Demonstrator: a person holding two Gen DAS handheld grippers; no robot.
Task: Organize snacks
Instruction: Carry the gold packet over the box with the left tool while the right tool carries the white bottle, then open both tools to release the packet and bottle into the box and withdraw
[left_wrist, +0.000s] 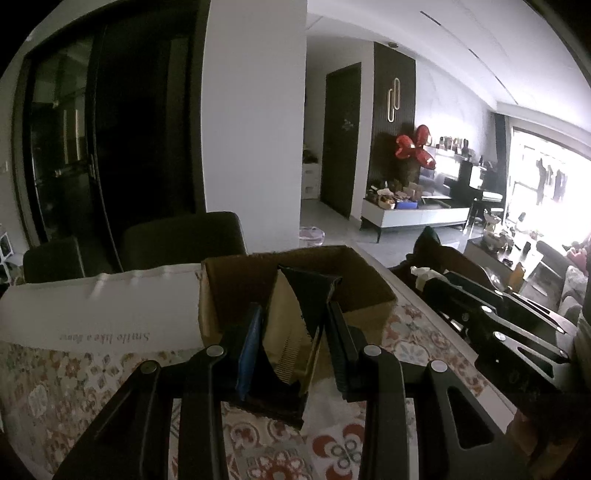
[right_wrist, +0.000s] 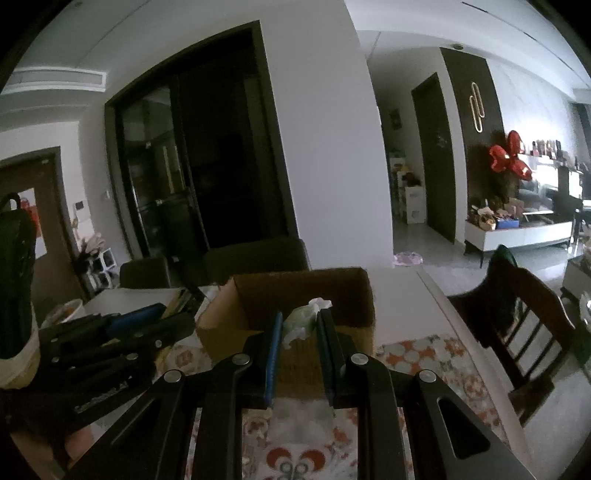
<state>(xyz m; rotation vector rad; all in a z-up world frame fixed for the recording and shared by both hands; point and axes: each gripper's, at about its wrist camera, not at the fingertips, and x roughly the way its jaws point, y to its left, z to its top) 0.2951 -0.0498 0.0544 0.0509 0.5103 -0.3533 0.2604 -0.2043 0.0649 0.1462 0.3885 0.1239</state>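
— Cardboard first: what does the left wrist view show?

— A brown cardboard box (left_wrist: 295, 284), open at the top, stands on the table (left_wrist: 424, 332), which wears a floral patterned cloth. The left gripper (left_wrist: 291, 321) is in front of it, its jaws clamped on a tan and black snack packet (left_wrist: 291, 332). The packet stands upright between the fingers, its top edge level with the box's near wall, the bottom hanging below the pads.

— Anything beside the box?

— A white bag (left_wrist: 99, 310) with upside-down script sits just to its left, touching or nearly so. At the right edge the right gripper (left_wrist: 517, 325) shows from the side, too dark to read. Dark chairs (left_wrist: 184, 240) stand behind the table.

— And the right wrist view?

— The same cardboard box (right_wrist: 306, 295) lies straight ahead. The right gripper (right_wrist: 299, 332) has its jaws closed on a pale, crumpled snack wrapper (right_wrist: 301, 321), whitish-green, held at the box's near wall. I cannot tell whether it touches the cardboard.

— Where is the other tool here?

— The left gripper (right_wrist: 110, 332) lies low at the left, its blue pad visible, with a corner of its packet showing. A dark wooden chair (right_wrist: 517, 325) stands at the table's right side.
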